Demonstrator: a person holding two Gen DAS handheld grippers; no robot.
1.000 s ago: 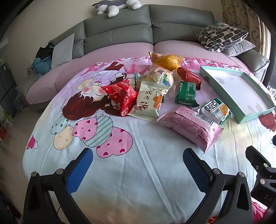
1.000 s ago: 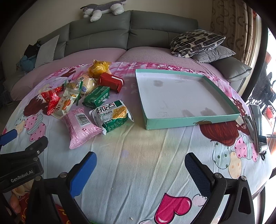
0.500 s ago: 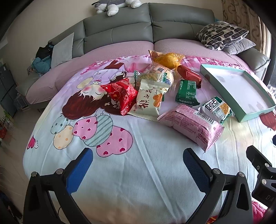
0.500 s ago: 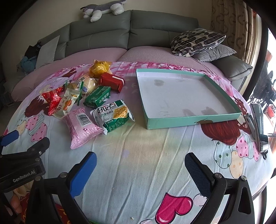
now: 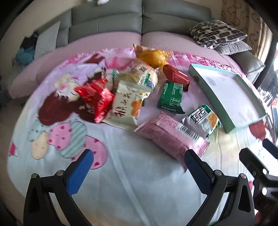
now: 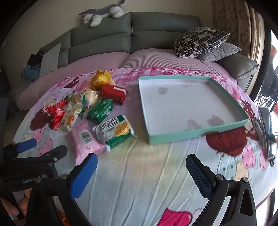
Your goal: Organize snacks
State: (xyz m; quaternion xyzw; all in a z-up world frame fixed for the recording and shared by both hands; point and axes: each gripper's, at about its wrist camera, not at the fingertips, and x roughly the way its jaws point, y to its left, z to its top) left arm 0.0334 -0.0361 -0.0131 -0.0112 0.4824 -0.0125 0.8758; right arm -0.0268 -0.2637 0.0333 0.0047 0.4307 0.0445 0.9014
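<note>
Several snack packs lie in a pile on the cartoon-print bed sheet: a pink pack (image 5: 171,137) (image 6: 85,139), a white-green pack (image 5: 203,121) (image 6: 116,132), a dark green pack (image 5: 171,97) (image 6: 100,109), a cream pack (image 5: 127,107), a red foil pack (image 5: 97,96) (image 6: 56,113), a dark red pack (image 5: 175,77) (image 6: 113,92) and a yellow bag (image 5: 153,56) (image 6: 100,79). A shallow teal tray (image 6: 196,134) (image 5: 213,102), empty, lies to their right. My left gripper (image 5: 139,168) is open, just short of the pink pack. My right gripper (image 6: 141,172) is open over bare sheet before the tray.
A grey sofa headboard (image 6: 132,34) with a plush toy (image 6: 102,14) runs along the back. Patterned and grey pillows (image 6: 201,41) sit back right. A stapler-like tool (image 6: 266,128) lies at the bed's right edge. The left gripper's body (image 6: 31,165) shows at the right view's left.
My left gripper has moved forward toward the pink pack, which now lies close to its right finger. My right gripper has edged forward slightly. Both stay open.
</note>
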